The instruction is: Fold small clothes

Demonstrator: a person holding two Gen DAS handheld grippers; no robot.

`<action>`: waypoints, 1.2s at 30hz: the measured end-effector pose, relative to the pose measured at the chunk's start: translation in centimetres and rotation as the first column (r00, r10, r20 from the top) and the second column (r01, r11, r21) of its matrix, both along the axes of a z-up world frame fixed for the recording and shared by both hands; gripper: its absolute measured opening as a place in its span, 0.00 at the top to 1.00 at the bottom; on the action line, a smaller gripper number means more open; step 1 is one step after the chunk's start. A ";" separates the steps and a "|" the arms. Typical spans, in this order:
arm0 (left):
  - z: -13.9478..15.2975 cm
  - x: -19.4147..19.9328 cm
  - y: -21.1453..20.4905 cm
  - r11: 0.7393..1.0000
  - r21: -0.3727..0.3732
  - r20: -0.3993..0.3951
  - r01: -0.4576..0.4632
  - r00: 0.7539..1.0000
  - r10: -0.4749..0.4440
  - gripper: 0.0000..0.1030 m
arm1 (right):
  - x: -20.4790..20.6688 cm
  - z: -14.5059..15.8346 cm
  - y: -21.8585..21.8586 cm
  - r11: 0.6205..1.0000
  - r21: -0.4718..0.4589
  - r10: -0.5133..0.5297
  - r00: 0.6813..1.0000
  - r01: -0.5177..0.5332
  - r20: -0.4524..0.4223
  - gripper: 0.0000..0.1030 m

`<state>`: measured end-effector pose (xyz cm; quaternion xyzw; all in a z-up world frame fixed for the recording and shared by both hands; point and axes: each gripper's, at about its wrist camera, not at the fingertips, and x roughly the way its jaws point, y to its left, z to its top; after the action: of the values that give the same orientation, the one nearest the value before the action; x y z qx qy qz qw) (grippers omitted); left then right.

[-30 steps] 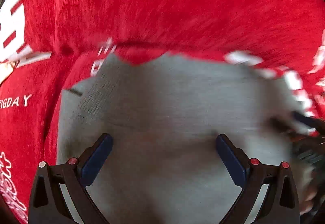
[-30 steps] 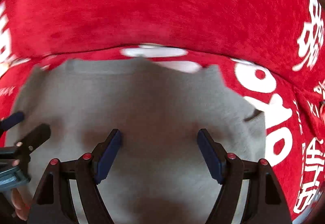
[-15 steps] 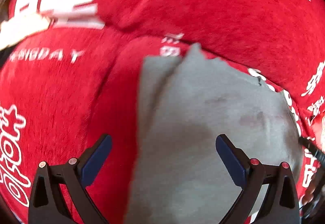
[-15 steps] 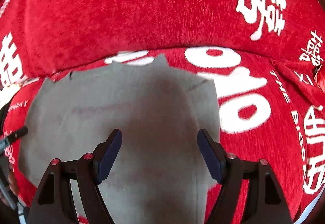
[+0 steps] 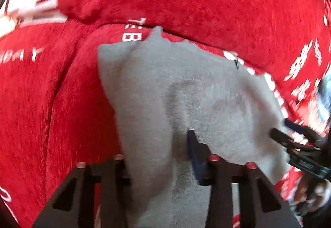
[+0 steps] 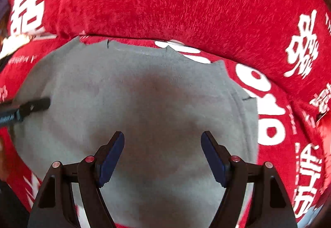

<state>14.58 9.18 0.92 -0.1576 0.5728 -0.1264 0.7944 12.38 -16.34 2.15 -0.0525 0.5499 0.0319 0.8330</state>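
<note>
A small grey garment (image 5: 206,87) lies on a red cloth with white lettering (image 5: 51,104). In the left wrist view my left gripper (image 5: 165,149) is shut on the garment's near left edge, and a fold of grey fabric drapes over its left finger. The right gripper's fingers (image 5: 289,137) show at the garment's right edge. In the right wrist view the garment (image 6: 144,93) spreads flat, and my right gripper (image 6: 162,145) is open and empty just above its near part. The left gripper's black finger (image 6: 31,106) shows at the garment's left edge.
The red cloth (image 6: 186,0) rises in a thick fold or cushion behind the garment. White characters and letters (image 6: 260,99) cover the cloth to the right. A hand (image 5: 310,192) shows at the lower right of the left wrist view.
My left gripper has shut on the garment's left edge; it was open before. The right gripper has stayed open and shifted closer over the garment.
</note>
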 end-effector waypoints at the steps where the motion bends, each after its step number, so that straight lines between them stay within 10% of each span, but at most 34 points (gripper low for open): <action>1: 0.1 -0.2 0.4 1.000 -0.015 -0.001 -0.004 1.000 0.004 0.65 | 0.7 -0.2 0.0 1.000 0.016 -0.011 1.000 0.011 -0.012 0.23; 11: -1.2 -0.1 1.8 0.991 -0.126 -0.014 -0.039 0.999 0.038 0.64 | 9.3 -4.8 1.7 0.997 0.011 -0.080 0.991 0.082 -0.106 0.16; 13: -1.2 -0.1 1.8 0.991 -0.136 -0.008 -0.020 1.000 0.019 0.60 | 10.2 -5.3 1.5 0.995 -0.004 -0.096 0.989 0.096 -0.112 0.02; 18: -1.4 0.3 2.0 0.977 -0.212 -0.018 -0.018 1.000 0.015 0.43 | 9.6 -4.1 0.0 0.991 0.014 -0.128 0.984 0.130 -0.124 0.02; 26: -0.9 -0.1 0.7 0.996 -0.083 0.012 -0.032 0.999 0.033 0.72 | 1.6 -1.5 -0.2 0.988 0.124 -0.094 0.995 0.097 -0.031 0.02; 31: 0.5 -0.1 -0.5 0.999 0.017 0.000 -0.028 1.000 0.028 0.74 | 1.0 -4.2 2.2 0.999 0.009 -0.033 0.999 0.033 0.004 0.00; 36: 3.1 0.5 -2.2 0.994 0.104 -0.038 -0.040 0.998 0.044 0.74 | 0.5 -1.4 -1.4 0.994 0.084 -0.074 0.997 0.075 -0.017 0.04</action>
<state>15.08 7.00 3.98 -0.1308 0.5908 -0.0767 0.7924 12.85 -17.75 0.71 0.0038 0.5554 0.0245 0.8312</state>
